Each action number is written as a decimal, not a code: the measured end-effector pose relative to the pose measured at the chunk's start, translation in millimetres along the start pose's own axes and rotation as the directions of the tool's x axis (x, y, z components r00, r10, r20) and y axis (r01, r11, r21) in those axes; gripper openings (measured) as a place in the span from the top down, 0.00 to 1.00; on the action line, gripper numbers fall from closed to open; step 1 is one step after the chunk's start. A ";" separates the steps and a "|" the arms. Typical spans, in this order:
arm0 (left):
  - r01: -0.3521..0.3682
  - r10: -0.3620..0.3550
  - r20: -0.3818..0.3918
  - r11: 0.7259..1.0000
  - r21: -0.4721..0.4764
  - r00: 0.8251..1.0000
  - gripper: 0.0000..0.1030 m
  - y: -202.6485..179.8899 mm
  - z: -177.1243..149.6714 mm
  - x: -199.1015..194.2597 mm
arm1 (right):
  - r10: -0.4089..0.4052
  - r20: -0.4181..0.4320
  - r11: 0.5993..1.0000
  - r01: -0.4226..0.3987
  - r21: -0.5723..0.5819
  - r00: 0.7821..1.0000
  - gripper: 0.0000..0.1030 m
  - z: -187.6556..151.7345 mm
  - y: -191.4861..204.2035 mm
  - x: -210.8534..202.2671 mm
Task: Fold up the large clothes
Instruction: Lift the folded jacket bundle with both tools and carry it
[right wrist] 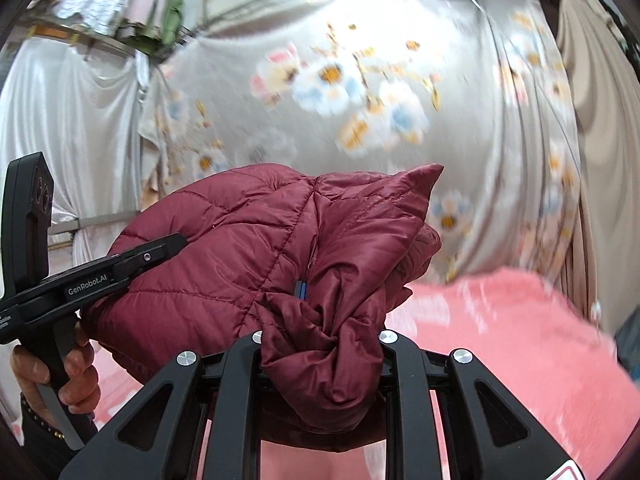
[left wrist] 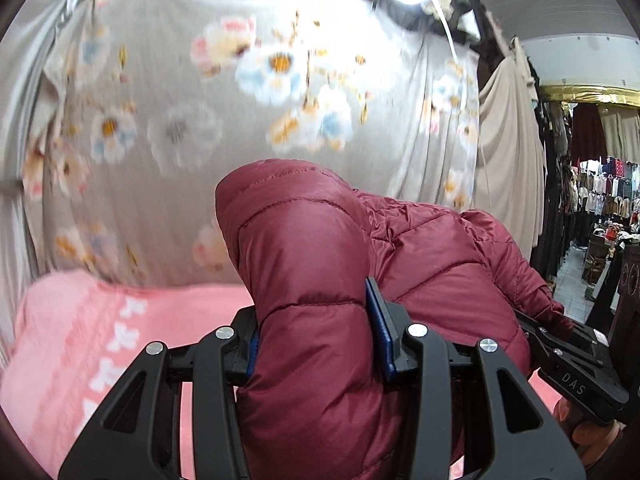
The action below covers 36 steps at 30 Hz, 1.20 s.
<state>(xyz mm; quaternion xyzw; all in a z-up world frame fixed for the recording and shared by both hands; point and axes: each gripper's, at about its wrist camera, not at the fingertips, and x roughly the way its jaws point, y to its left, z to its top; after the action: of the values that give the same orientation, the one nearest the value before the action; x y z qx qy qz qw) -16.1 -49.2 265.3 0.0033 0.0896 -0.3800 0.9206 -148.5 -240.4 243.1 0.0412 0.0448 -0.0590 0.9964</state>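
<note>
Jacket (left wrist: 320, 264): quilted maroon cloth, smooth, faintly glossy.
Blanket (left wrist: 132, 320) beneath jacket: pink cloth, fuzzy, matt.
Floral sheet (right wrist: 360, 80) behind jacket: grey cloth, slight sheen.
Left gripper (left wrist: 316, 340): matt black plastic, shiny metal bolts.

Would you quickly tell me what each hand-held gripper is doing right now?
Left hand-held gripper: closed on a thick fold of the maroon puffer jacket.
Right hand-held gripper: closed on a bunched part of the same jacket.

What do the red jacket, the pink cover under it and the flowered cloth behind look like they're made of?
Red jacket: quilted, padded, probably nylon or polyester; slight sheen, stitched puffy panels.
Pink cover: fleece or terry, looks fuzzy and matte.
Flowered cloth: thin satiny fabric, perhaps polyester; soft shine, hanging folds, though blurred.
</note>
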 end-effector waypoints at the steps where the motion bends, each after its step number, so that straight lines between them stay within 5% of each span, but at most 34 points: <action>1: -0.003 0.003 0.021 1.000 0.007 1.000 0.60 2.7 6.3 -5.0 | 0.005 0.021 1.000 -0.004 -0.018 1.000 0.82 8.1 5.7 -0.4; 17: -0.109 0.075 0.315 0.990 0.091 0.946 0.59 62.9 60.0 -50.9 | 0.137 0.211 0.982 -0.105 -0.158 0.968 0.82 72.0 76.3 34.8; 25: -0.118 0.101 0.287 0.992 0.043 0.953 0.58 122.5 43.6 -7.5 | 0.174 0.149 0.975 -0.149 -0.165 0.973 0.82 58.4 89.0 106.0; 36: -0.118 0.124 0.165 0.992 -0.046 0.979 0.58 202.5 -21.7 102.1 | 0.171 0.004 0.979 -0.170 -0.115 0.985 0.82 -8.7 75.4 237.5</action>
<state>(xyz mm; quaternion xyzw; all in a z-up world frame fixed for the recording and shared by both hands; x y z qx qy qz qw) 193.2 25.0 214.3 -0.0397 0.0185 -0.3205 0.9462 94.8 -192.1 217.9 -0.0128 0.0374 0.0290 0.9988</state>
